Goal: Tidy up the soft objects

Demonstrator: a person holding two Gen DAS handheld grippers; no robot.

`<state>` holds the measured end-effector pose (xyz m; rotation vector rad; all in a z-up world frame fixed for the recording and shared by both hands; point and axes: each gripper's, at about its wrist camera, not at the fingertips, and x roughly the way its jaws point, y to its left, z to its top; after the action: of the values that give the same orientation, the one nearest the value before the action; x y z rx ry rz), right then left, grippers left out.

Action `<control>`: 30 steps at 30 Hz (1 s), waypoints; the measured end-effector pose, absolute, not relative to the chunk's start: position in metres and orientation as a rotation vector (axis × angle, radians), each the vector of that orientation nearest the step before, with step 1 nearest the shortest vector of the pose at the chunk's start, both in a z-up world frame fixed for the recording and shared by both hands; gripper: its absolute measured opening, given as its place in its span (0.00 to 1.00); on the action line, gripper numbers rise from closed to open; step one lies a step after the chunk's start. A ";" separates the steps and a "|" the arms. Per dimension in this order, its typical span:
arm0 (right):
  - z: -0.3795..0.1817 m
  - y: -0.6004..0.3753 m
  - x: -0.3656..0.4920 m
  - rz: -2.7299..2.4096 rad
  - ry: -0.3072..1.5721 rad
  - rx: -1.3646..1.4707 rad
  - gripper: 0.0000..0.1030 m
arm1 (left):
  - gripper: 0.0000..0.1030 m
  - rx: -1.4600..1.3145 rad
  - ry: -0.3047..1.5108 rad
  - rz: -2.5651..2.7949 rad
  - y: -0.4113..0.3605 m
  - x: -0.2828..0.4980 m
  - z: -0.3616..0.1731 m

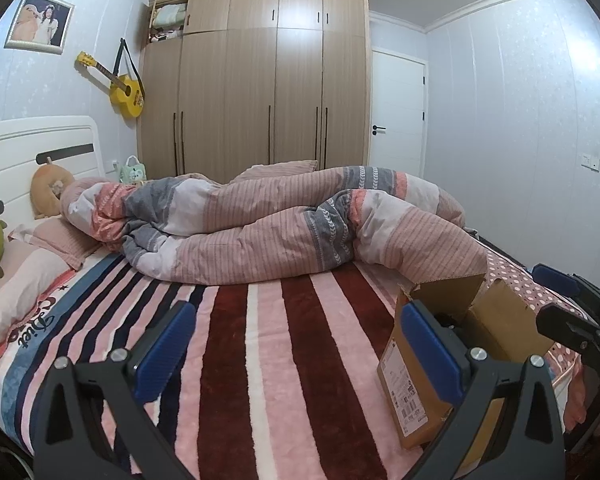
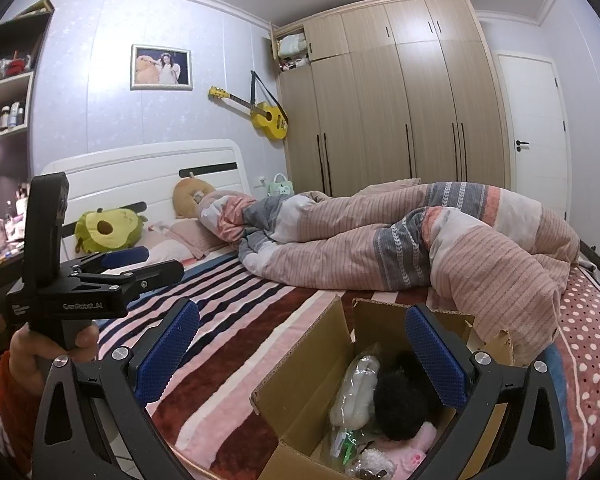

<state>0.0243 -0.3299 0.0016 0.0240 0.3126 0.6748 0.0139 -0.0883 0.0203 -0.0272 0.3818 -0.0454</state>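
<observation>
Both grippers, left (image 1: 296, 344) and right (image 2: 304, 350), were empty, jaws spread. The cardboard box (image 2: 300, 376) of soft toys (image 2: 400, 404) sat at the bed's (image 1: 268, 360) foot edge. Judged best: lower the right gripper straight in and pinch one toy by its bulk, clear of the flaps.

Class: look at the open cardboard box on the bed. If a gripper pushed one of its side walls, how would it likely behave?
The cardboard box would probably slide rather than tip: it sits on a plush striped blanket. Holding only soft toys, it is likely light. Its open flaps may flex.
</observation>
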 end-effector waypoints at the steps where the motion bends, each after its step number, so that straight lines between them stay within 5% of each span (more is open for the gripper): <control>1: 0.002 -0.330 0.024 0.674 0.314 0.024 1.00 | 0.99 -0.026 0.382 -0.046 -0.088 0.014 0.020; 30: 0.000 -0.328 0.021 0.670 0.314 0.029 1.00 | 0.99 -0.026 0.384 -0.053 -0.090 0.012 0.019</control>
<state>0.0215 -0.3276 -0.0002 0.0286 0.3143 0.6699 0.0125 -0.0897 0.0191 -0.0263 0.3837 -0.0532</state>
